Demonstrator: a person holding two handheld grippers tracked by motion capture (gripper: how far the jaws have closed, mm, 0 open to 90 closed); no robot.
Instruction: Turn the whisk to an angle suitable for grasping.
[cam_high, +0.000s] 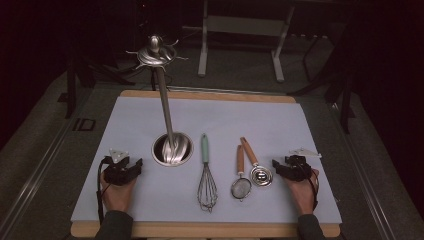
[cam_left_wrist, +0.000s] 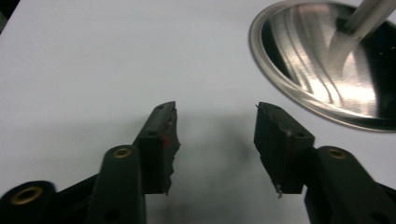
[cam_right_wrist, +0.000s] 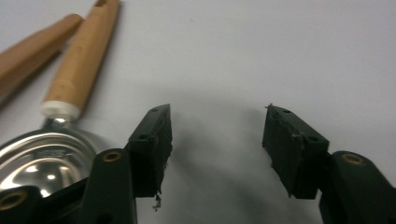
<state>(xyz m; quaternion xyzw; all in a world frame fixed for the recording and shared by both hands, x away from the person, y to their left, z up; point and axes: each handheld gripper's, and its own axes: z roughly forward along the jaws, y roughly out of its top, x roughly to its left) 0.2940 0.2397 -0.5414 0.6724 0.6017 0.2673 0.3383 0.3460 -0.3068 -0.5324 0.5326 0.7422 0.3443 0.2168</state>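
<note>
Steel and wood make up most of the tools on the pale, smooth worktop (cam_high: 250, 120) in the high view. A rack stand (cam_high: 171, 148) with a round shiny base and a thin tilted pole stands near the middle, toward the left. Right of it lie a wire whisk (cam_high: 206, 175) with a green handle, a small mesh strainer (cam_high: 241, 184) and a round metal measuring spoon (cam_high: 260, 172), both with wooden handles. The left gripper (cam_high: 131, 167) rests near the front left corner, just left of the stand base; the right gripper (cam_high: 282, 167) rests near the front right corner, just right of the measuring spoon. The room around is dark, with grey carpet and table legs behind.

In the left gripper view, the black jaws stand wide with nothing between them, and the polished base is ahead at the right.

In the right gripper view, the jaws are also wide and empty; the spoon bowl and both wooden handles lie at the left.
</note>
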